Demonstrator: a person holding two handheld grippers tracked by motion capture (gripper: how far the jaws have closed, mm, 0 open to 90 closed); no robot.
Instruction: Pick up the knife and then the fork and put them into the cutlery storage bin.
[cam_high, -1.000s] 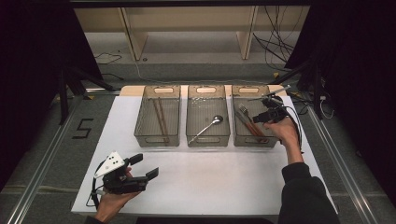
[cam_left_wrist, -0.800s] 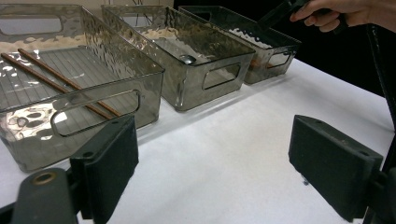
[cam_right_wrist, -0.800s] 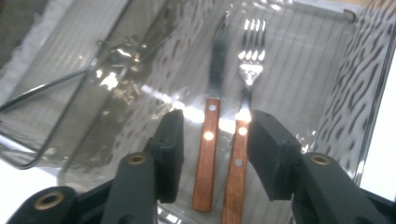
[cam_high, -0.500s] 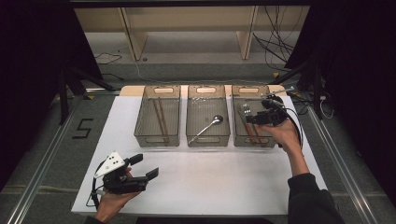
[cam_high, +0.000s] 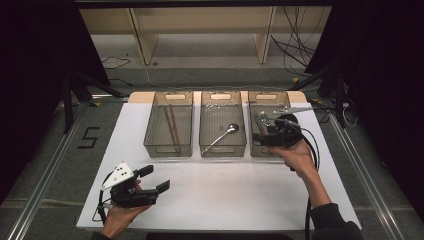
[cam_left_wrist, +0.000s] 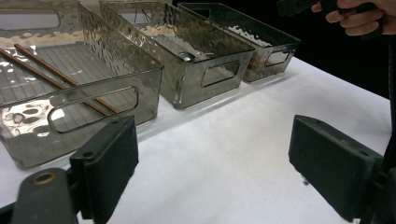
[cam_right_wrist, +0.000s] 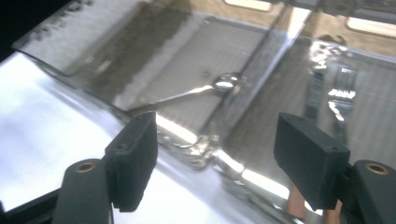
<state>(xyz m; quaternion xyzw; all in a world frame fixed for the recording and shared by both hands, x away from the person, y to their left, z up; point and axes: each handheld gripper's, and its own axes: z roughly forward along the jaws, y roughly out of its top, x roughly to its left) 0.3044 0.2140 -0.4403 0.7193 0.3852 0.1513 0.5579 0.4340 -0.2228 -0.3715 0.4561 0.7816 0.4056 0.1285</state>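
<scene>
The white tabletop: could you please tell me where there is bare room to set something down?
The white tabletop is bare between the three smoked clear plastic bins and the near edge, right of the left hand-held gripper. The right hand-held gripper crowds the right bin.

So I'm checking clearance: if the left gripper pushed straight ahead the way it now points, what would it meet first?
Probably bare white table, then the near wall of the middle bin holding the spoon. The left gripper is open with nothing between its jaws; depth is uncertain.
</scene>
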